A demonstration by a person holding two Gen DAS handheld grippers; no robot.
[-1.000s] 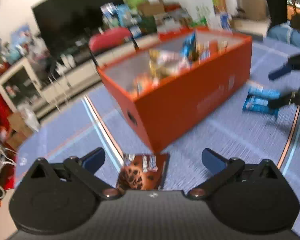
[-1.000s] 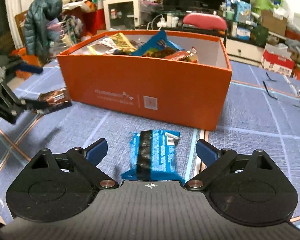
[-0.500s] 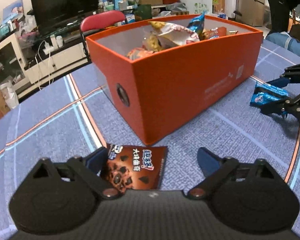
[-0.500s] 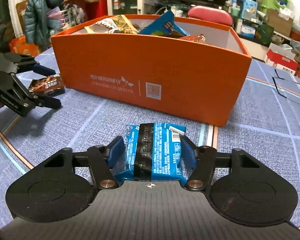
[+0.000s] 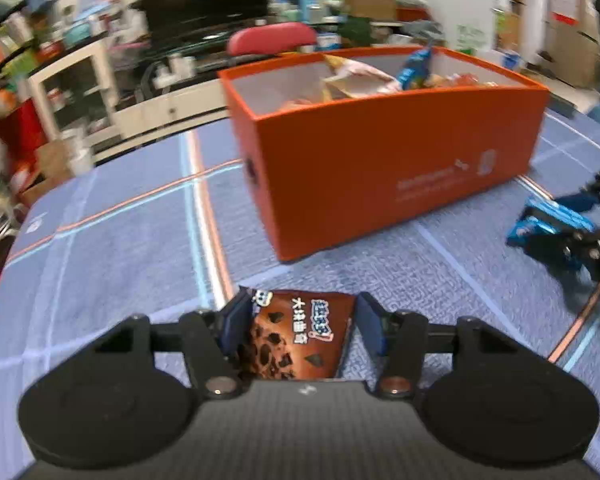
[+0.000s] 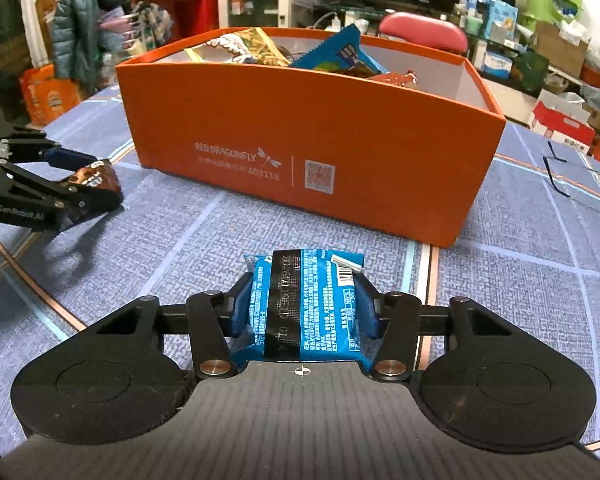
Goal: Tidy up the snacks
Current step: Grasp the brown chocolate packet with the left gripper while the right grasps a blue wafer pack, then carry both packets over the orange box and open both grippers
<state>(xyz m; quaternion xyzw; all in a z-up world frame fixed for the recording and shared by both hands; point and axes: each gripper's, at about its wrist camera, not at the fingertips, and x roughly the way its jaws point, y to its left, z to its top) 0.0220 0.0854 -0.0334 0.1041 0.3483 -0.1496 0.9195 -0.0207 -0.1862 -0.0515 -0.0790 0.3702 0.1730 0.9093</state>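
Note:
An orange box [image 5: 380, 160] holding several snack bags stands on the blue cloth; it also shows in the right wrist view [image 6: 308, 152]. My left gripper [image 5: 300, 320] is shut on a brown chocolate cookie packet [image 5: 300, 336], just above the cloth, in front of the box's near corner. My right gripper [image 6: 302, 304] is shut on a blue snack packet [image 6: 304, 304], in front of the box's long side. The left gripper with its brown packet [image 6: 94, 178] shows at the left of the right wrist view, and the right gripper with its blue packet [image 5: 552, 220] shows at the right of the left wrist view.
The blue tablecloth [image 6: 180, 240] has orange and light-blue lines. A pair of glasses [image 6: 580, 184] lies to the right of the box. A red chair [image 6: 424, 32], a TV stand and cluttered shelves stand behind the table.
Both grippers have closed on their packets: the right on the blue one, then the left on the brown one. The right gripper has lifted a little.

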